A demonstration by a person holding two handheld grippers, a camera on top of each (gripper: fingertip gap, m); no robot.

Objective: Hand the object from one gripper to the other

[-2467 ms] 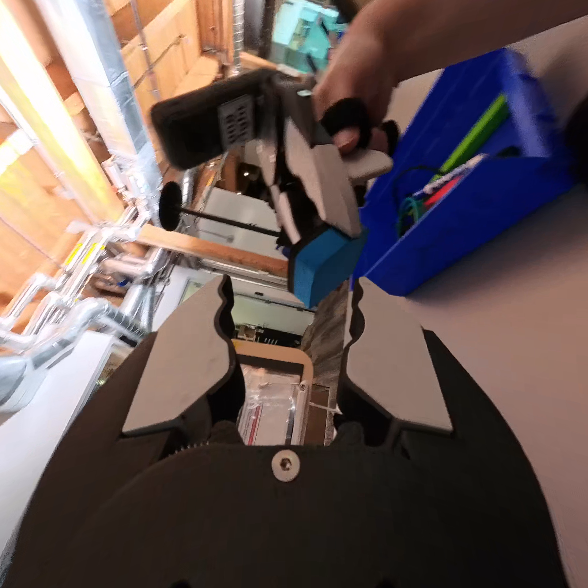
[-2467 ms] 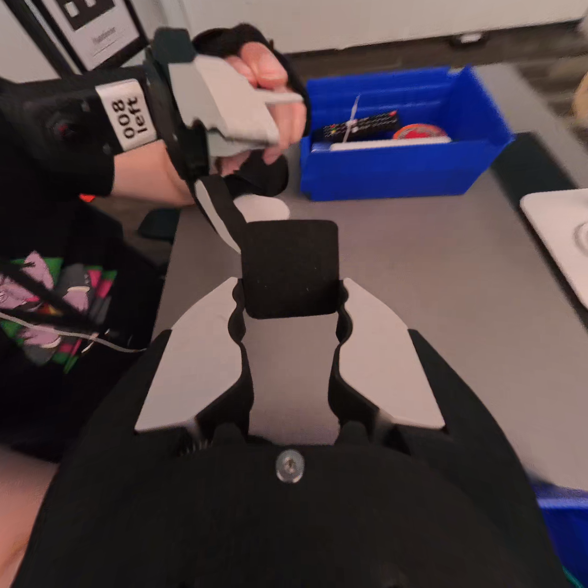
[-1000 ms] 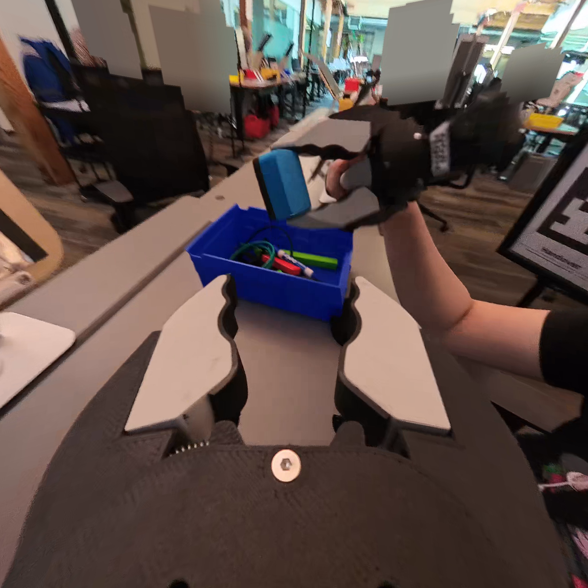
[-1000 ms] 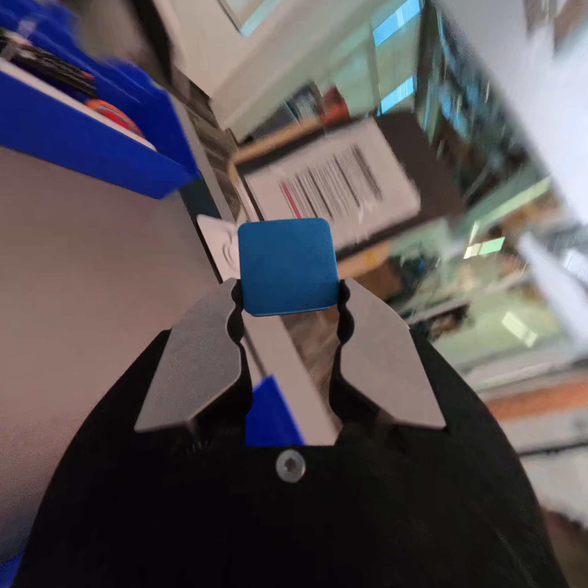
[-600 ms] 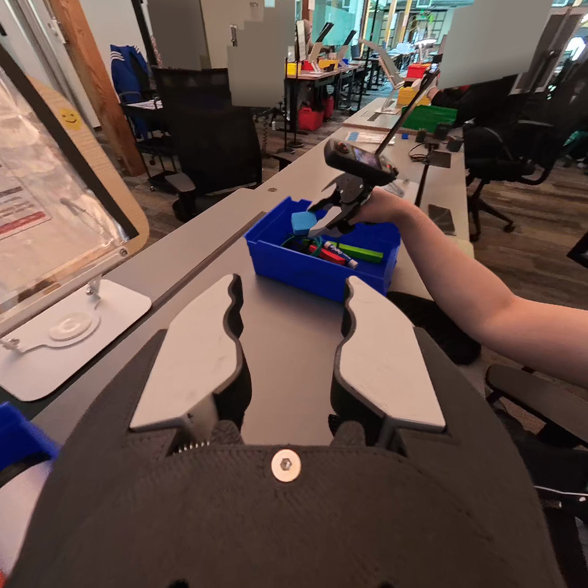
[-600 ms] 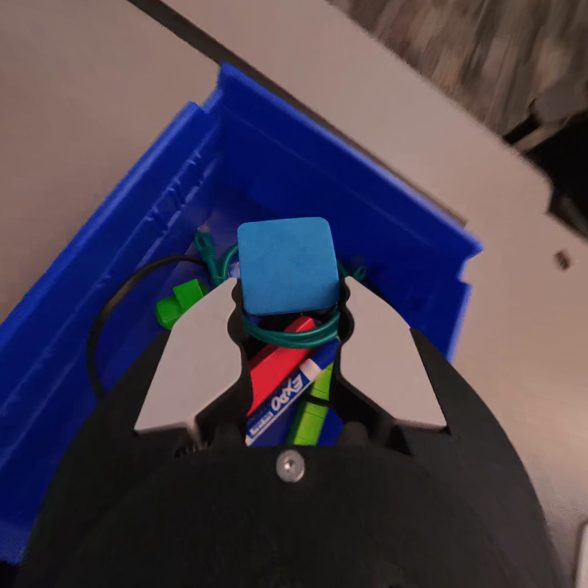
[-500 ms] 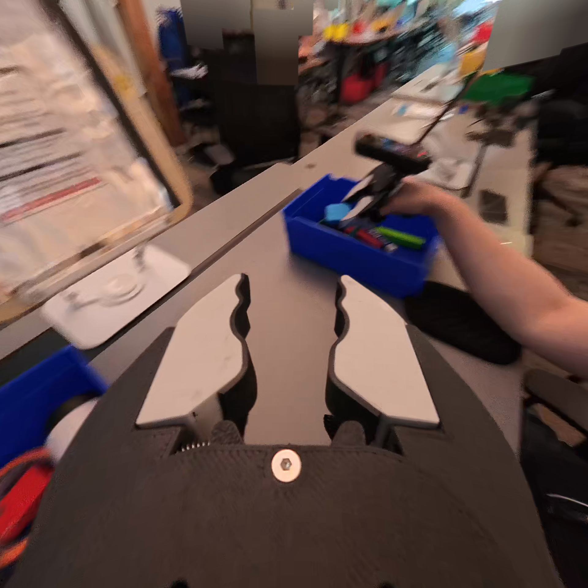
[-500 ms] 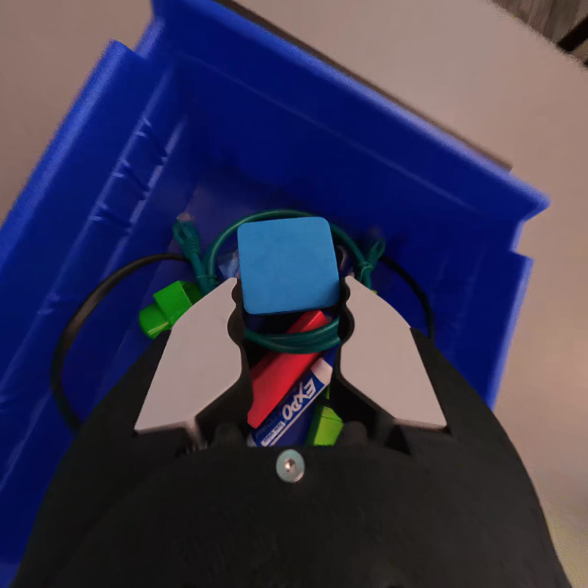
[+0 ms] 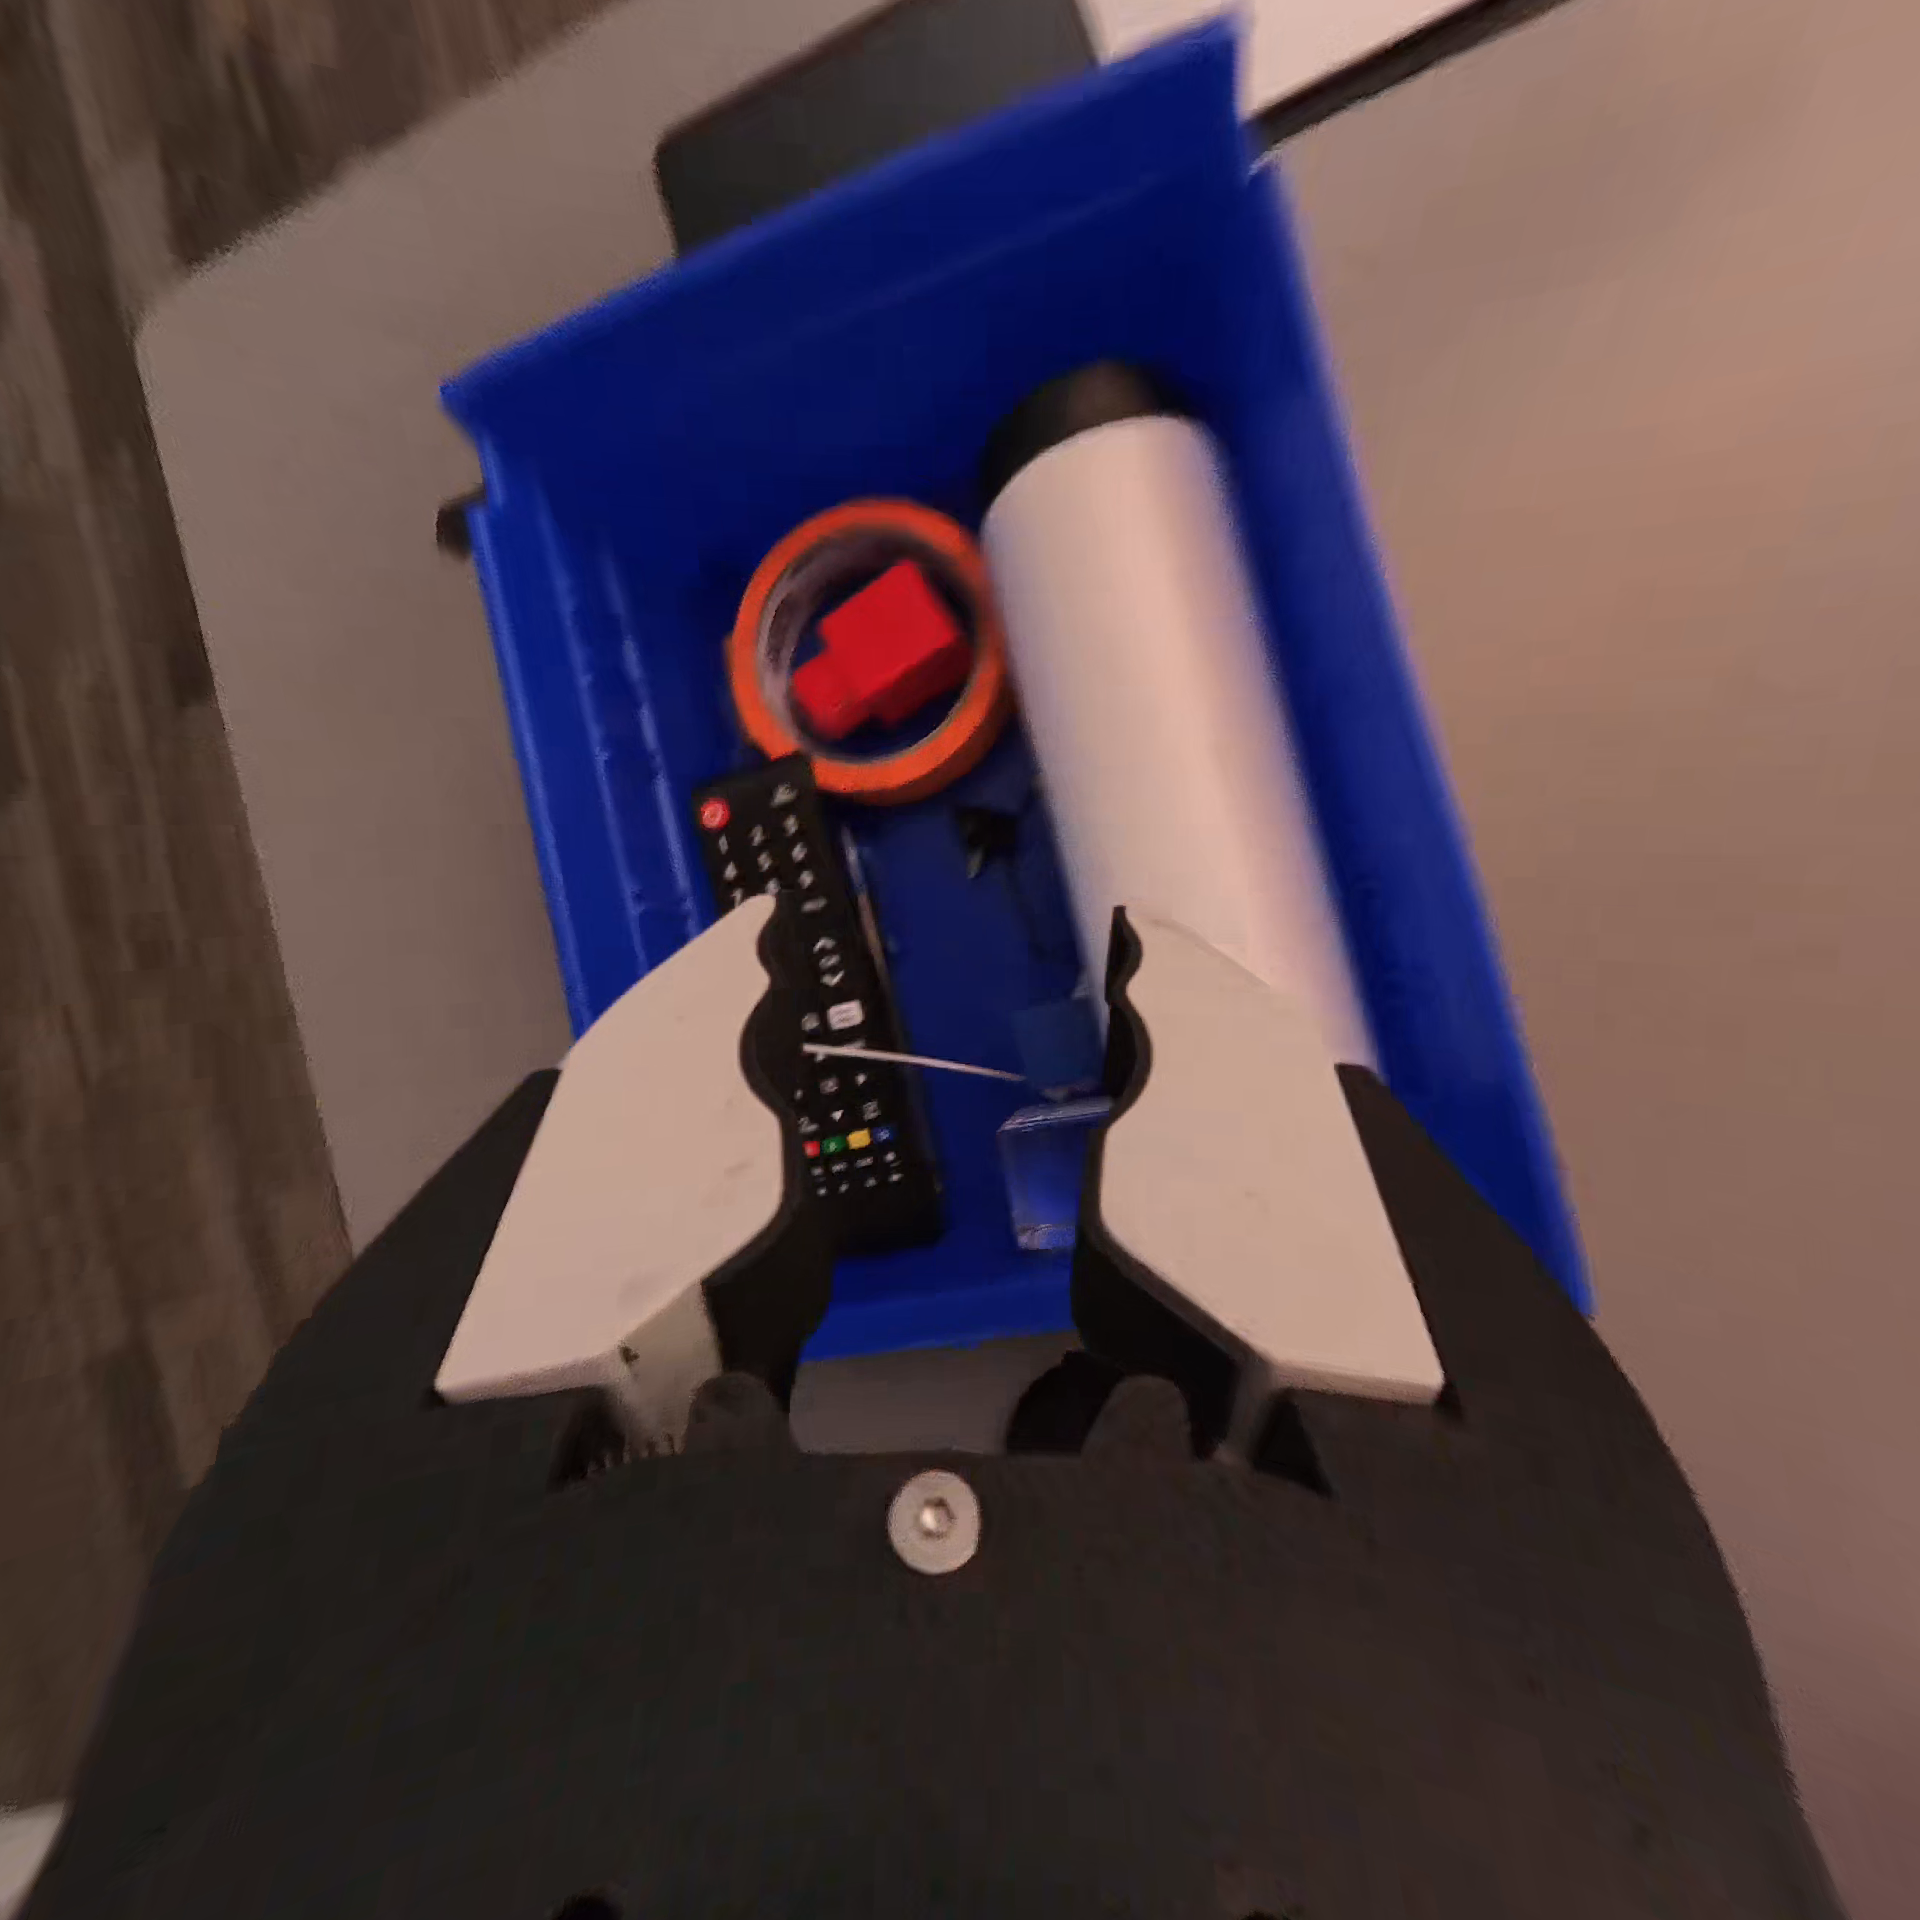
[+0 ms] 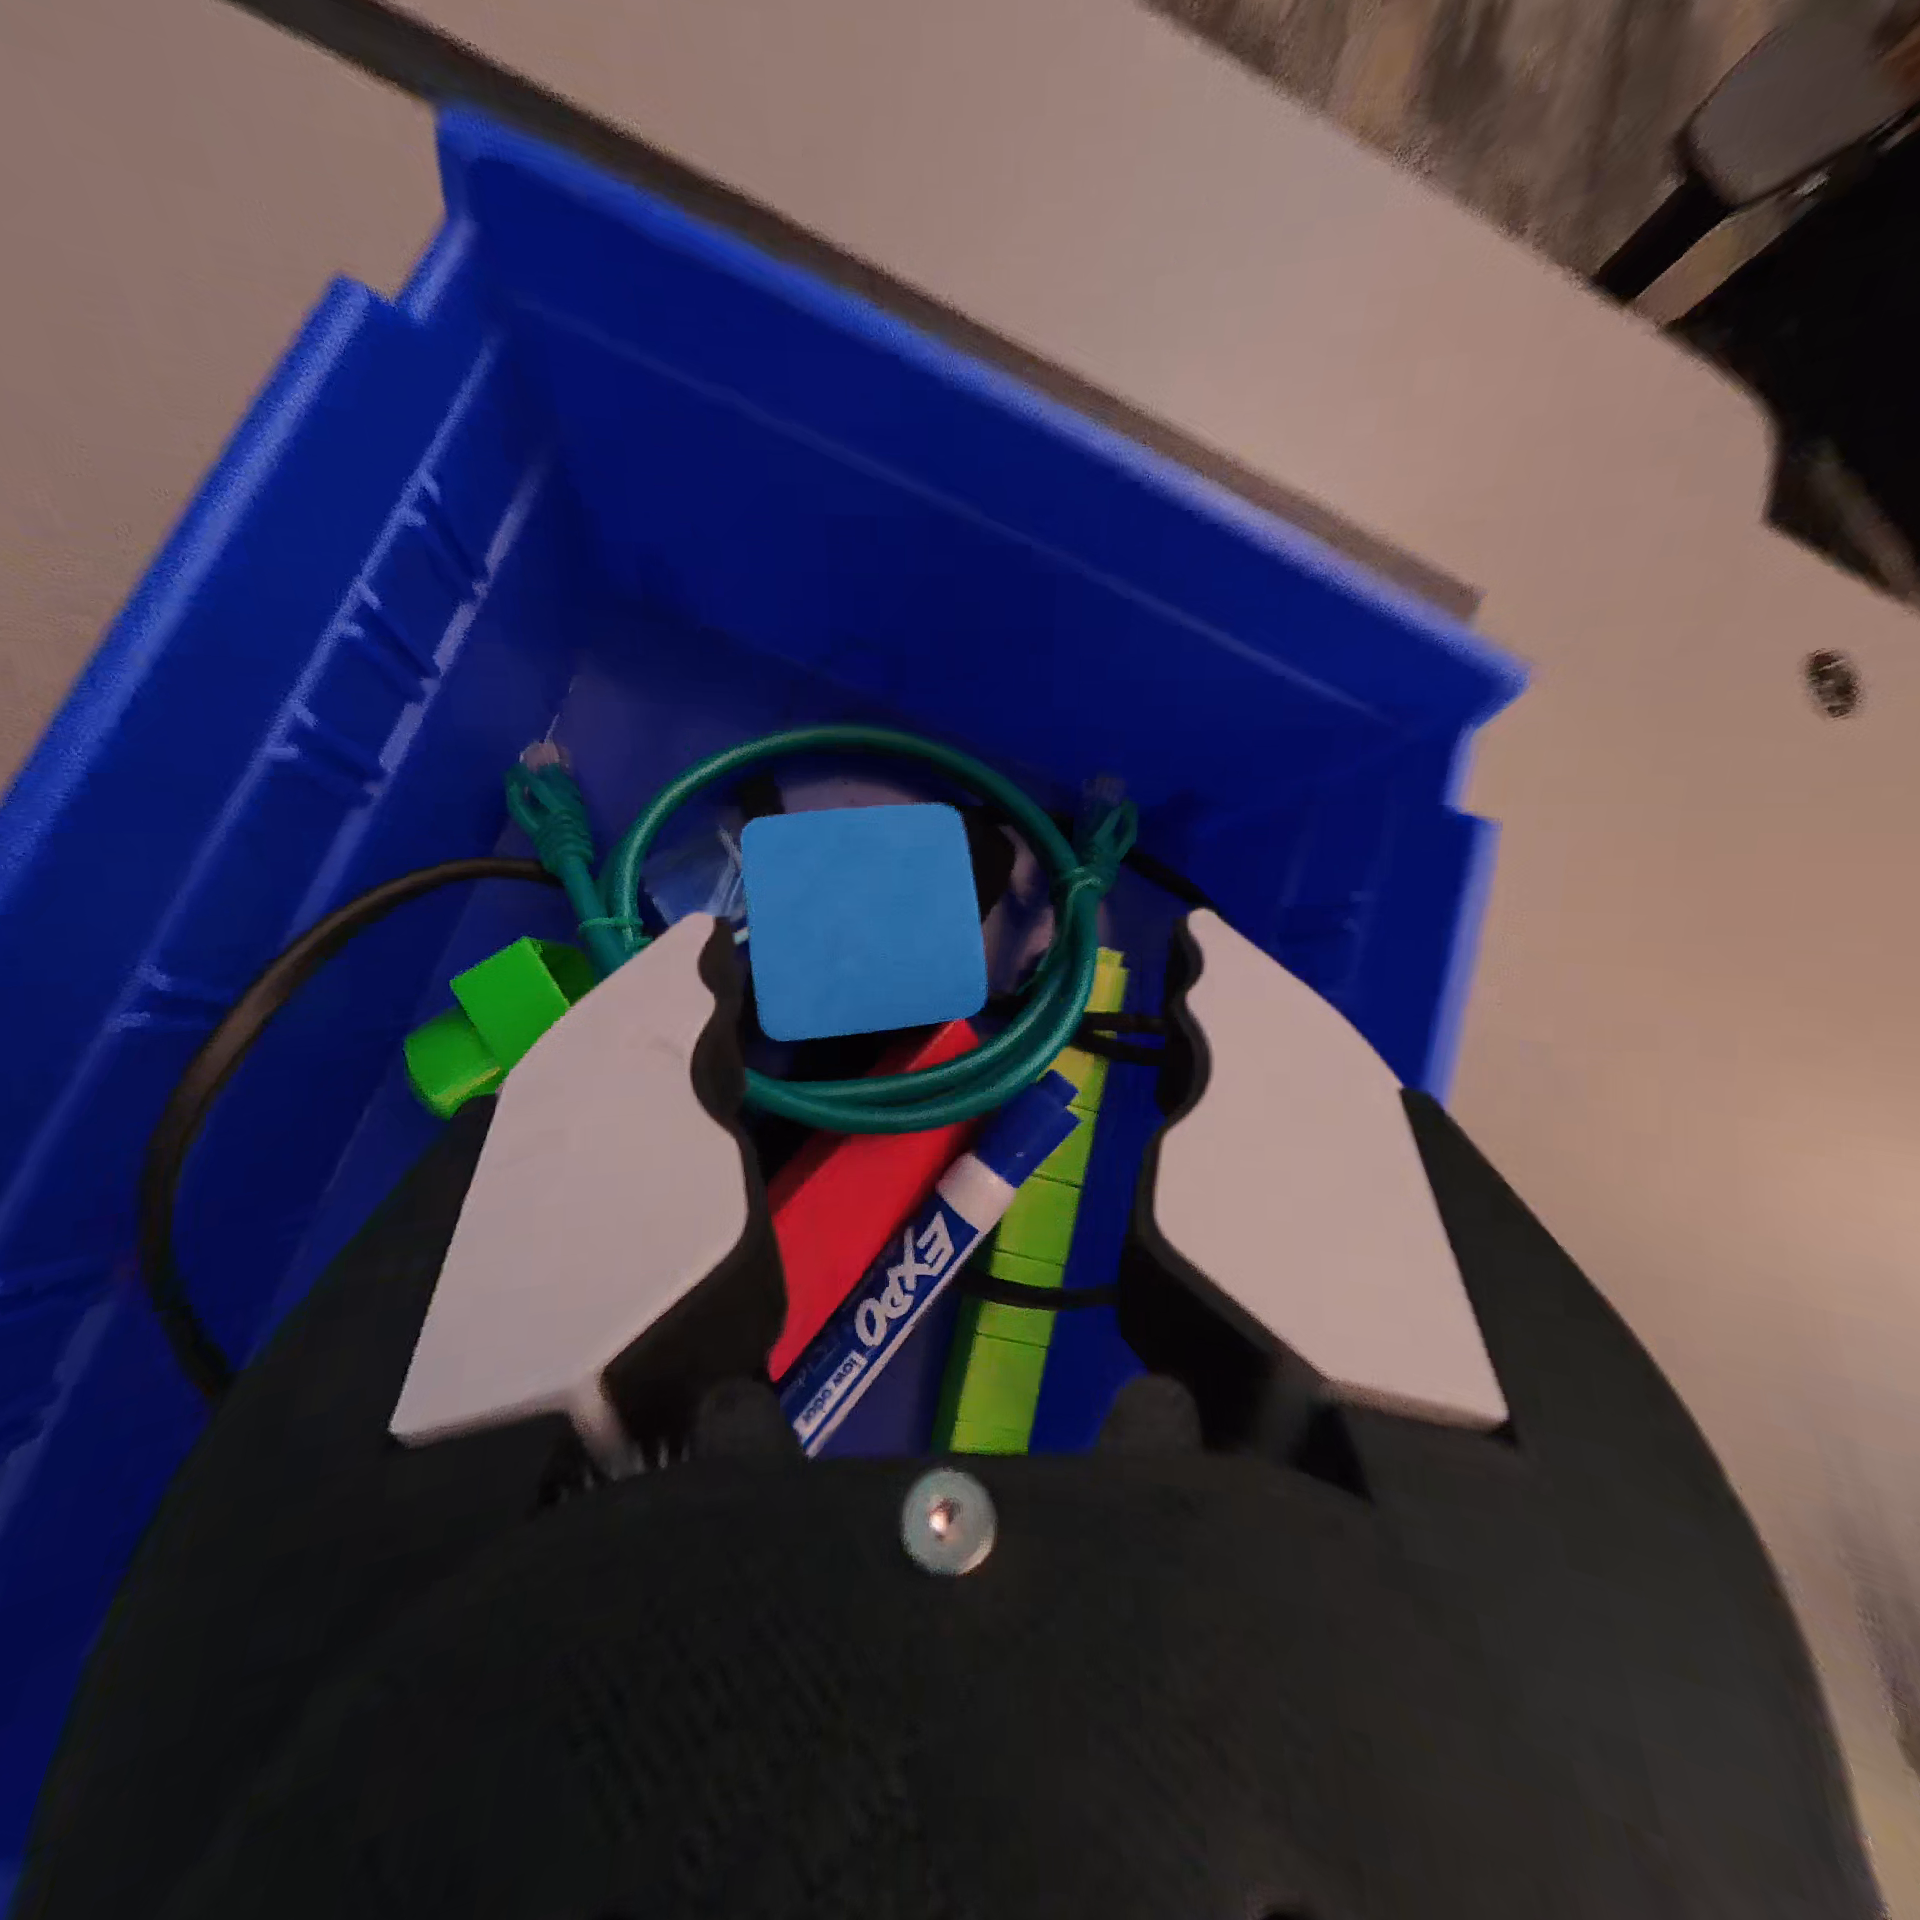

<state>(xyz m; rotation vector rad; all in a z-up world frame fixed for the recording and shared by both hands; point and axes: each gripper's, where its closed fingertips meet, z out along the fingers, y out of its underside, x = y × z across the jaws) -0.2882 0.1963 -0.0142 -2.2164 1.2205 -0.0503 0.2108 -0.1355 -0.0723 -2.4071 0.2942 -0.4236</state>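
Since half a second earlier, the right gripper [image 10: 940, 935] had spread its fingers, and the blue block [image 10: 864, 921], until then pinched between them, lay free over the coiled green cable [image 10: 1049, 1039] inside the right-hand blue bin [image 10: 343, 644] on the table [image 10: 1299, 343]. Meanwhile the left gripper [image 9: 940, 925] had swung down over a second blue bin [image 9: 1455, 935]; its fingers stood parted and held nothing. That bin held a white cylinder [image 9: 1153, 727], a black remote control [image 9: 821, 997], an orange tape roll [image 9: 868, 649] ringing a red block [image 9: 883, 649], and a thin pale strip [image 9: 914, 1062], possibly a cable tie, though blur left it uncertain.

The handover appeared finished and the block set down, so the step in hand was judged to be the left gripper's next pick. Done well, it would slow first, since the left wrist view was smeared by motion. It would then centre its fingers over one item, likely the remote, which lay closest between them, align them across its narrow width, and descend clear of the bin wall and the cylinder. On the right, a straight lift would avoid snagging the cable, the marker [image 10: 914, 1268] and the green bar [image 10: 1029, 1247] beneath.
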